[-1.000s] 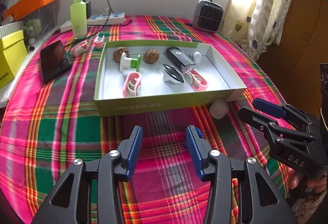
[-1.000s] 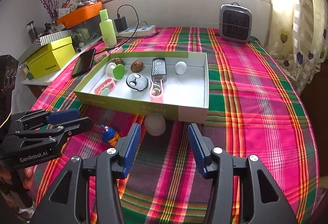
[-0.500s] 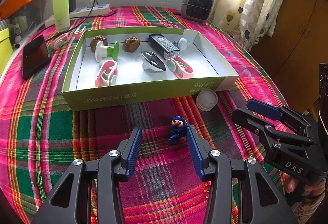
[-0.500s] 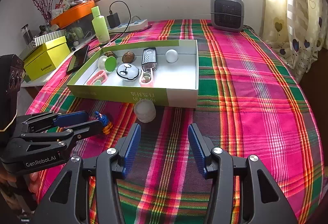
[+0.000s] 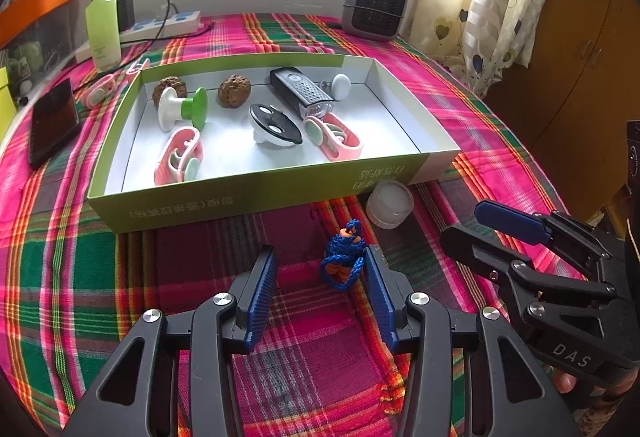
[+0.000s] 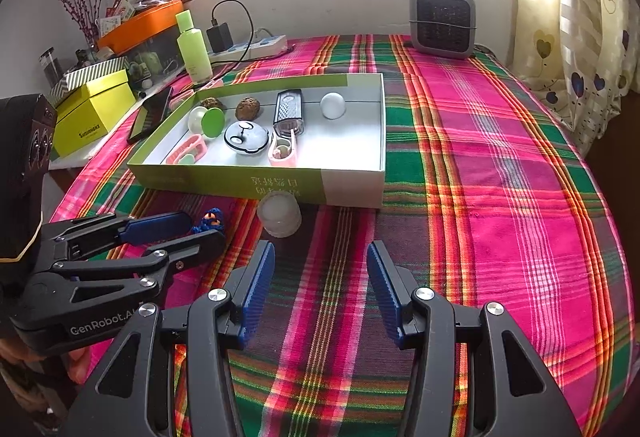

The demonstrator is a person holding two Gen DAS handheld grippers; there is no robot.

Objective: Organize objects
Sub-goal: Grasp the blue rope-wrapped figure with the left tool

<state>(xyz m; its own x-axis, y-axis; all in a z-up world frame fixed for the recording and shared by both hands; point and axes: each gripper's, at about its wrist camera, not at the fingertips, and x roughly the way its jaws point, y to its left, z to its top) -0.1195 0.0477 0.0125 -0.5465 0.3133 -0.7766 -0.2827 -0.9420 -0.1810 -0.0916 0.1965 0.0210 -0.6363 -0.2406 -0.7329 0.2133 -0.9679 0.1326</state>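
A green-and-white box (image 5: 256, 193) on the plaid tablecloth holds several small items: two walnuts, a green-and-white knob, two pink clips, a black-and-white disc, a black grater and a white ball. A small blue knitted toy (image 5: 343, 261) lies on the cloth in front of the box, just inside my right fingertip. My left gripper (image 5: 320, 265) is open around it, not touching on the left side. A translucent white cap (image 5: 390, 203) sits by the box's front wall; it also shows in the right wrist view (image 6: 279, 213). My right gripper (image 6: 320, 261) is open and empty, just short of the cap.
A black phone (image 5: 52, 123), a green bottle (image 5: 103, 21), a power strip (image 5: 160, 27) and pink clips (image 5: 98, 89) lie left of the box. A grey heater (image 6: 442, 21) stands at the back. A yellow box (image 6: 94, 111) sits off the left edge.
My left gripper has moved forward so the blue toy now sits between its fingers. The right gripper has drawn slightly closer to the white cap. Both stayed open.
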